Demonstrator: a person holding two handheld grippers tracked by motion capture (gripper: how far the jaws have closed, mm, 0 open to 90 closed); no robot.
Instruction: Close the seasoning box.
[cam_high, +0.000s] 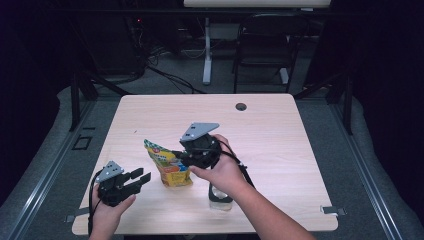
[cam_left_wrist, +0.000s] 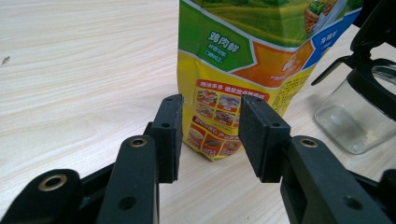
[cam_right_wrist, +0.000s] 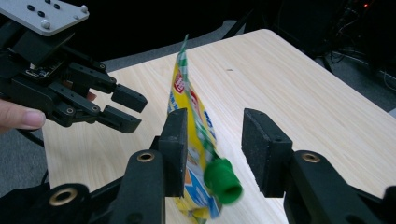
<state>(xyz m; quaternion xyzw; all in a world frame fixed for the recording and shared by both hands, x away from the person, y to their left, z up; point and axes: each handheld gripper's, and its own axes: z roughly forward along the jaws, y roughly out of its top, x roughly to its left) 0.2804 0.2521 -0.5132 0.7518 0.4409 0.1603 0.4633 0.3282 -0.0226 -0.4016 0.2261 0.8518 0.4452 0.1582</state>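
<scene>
A pale wooden counter (cam_high: 280, 130) fills the middle of the high view, with dark floor and a chair beyond it. A person's two forearms come in from the bottom edge, each hand holding a black two-jaw claw.

A yellow and green spouted pouch (cam_high: 169, 165) stands upright on the counter near the front edge, between the two claws. Printed food pictures and Chinese text cover its face. Its green screw cap (cam_right_wrist: 223, 181) sticks out to one side.

The left claw (cam_high: 138, 178) sits low at the front left corner, pointed toward the pouch. In the left gripper view its jaws stand apart and hold nothing; the pouch's lower part (cam_left_wrist: 243, 79) stands just beyond them, not touching the pads.

The right claw (cam_high: 187, 156) is at the pouch's upper right side. In the right gripper view its jaws straddle the pouch's edge (cam_right_wrist: 194, 126) and the cap. The left pad lies against or just beside the pouch, and the right pad stands clear of the cap, so nothing is pinched.

A clear glass jar (cam_high: 220, 197) stands on the counter just right of the pouch, partly hidden under the right hand (cam_high: 222, 172).
</scene>
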